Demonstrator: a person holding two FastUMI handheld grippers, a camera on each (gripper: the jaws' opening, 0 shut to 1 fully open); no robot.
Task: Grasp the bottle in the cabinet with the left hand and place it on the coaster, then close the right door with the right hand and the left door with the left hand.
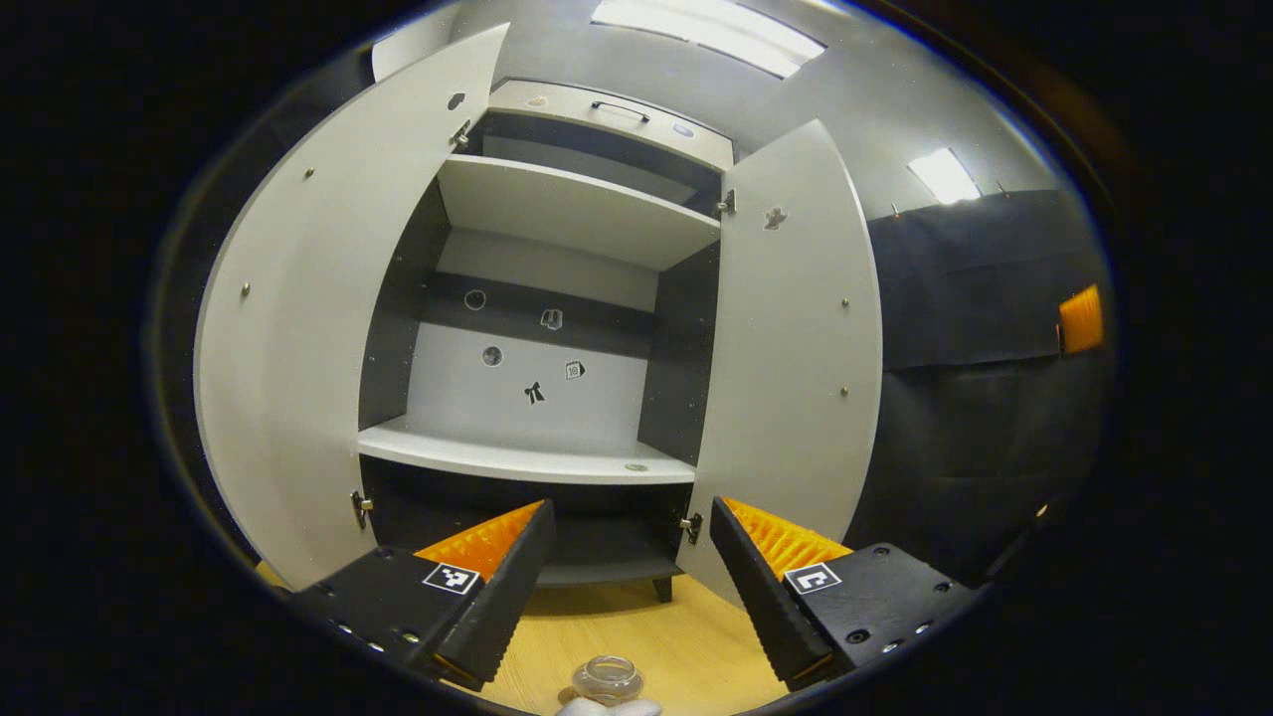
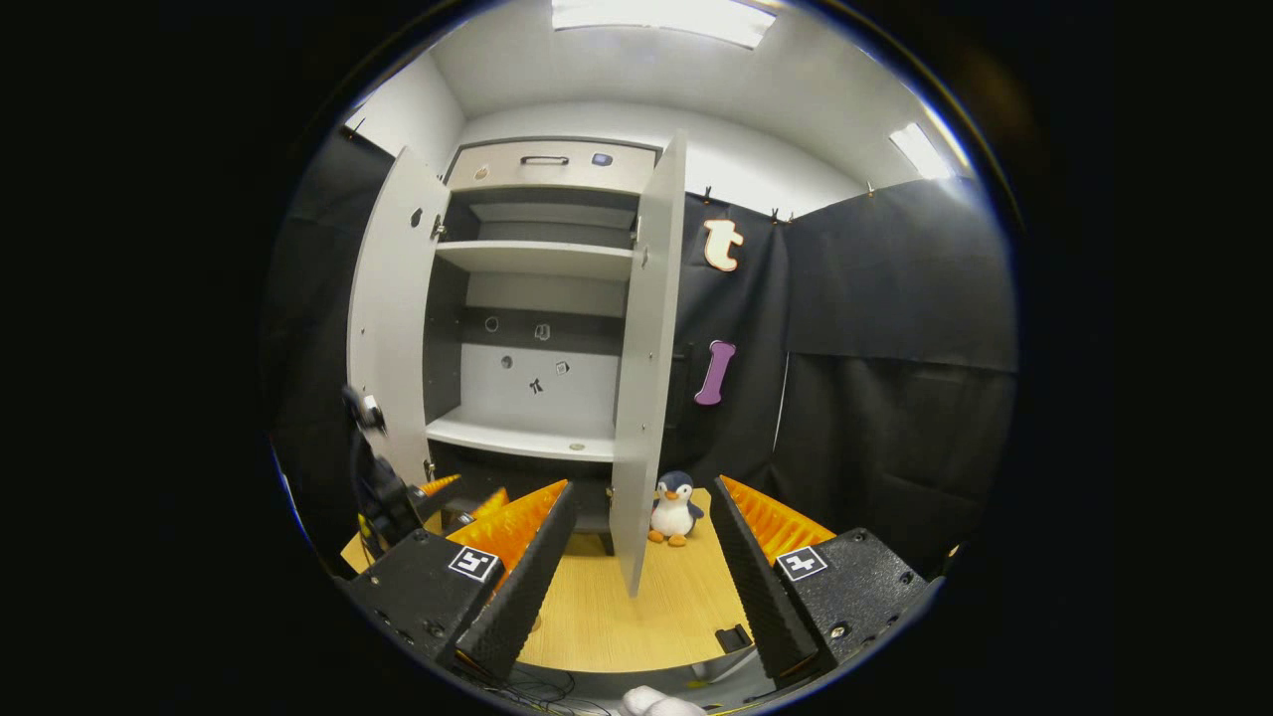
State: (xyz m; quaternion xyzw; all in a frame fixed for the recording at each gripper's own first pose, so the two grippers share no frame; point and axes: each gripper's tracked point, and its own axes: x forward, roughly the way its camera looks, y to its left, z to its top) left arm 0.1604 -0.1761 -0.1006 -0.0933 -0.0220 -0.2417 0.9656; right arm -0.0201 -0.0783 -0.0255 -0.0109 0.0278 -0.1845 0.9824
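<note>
With the bottle [image 1: 608, 678] on the counter [image 1: 636, 626] and both claws wide open and empty, the right claw [image 2: 636, 557] should push the right door [image 2: 646, 368] squarely near its free edge.

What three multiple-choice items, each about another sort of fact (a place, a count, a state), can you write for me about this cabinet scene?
1. Where does the penguin toy stand?
A. On a shelf inside
B. On the table, beside the right door
C. Between the fingers of one tool

2. Of the left door and the right door, how many stand open?
A. None
B. One
C. Two

3. In what state are the left tongs?
A. Open, holding nothing
B. Shut on a bottle
C. Shut on a door edge

Answers:
1 B: in the right gripper view its feet rest on the table next to the right door's lower edge.
2 C: both are swung outward in both views.
3 A: a wide gap separates the two fingers and nothing sits between them.
</note>
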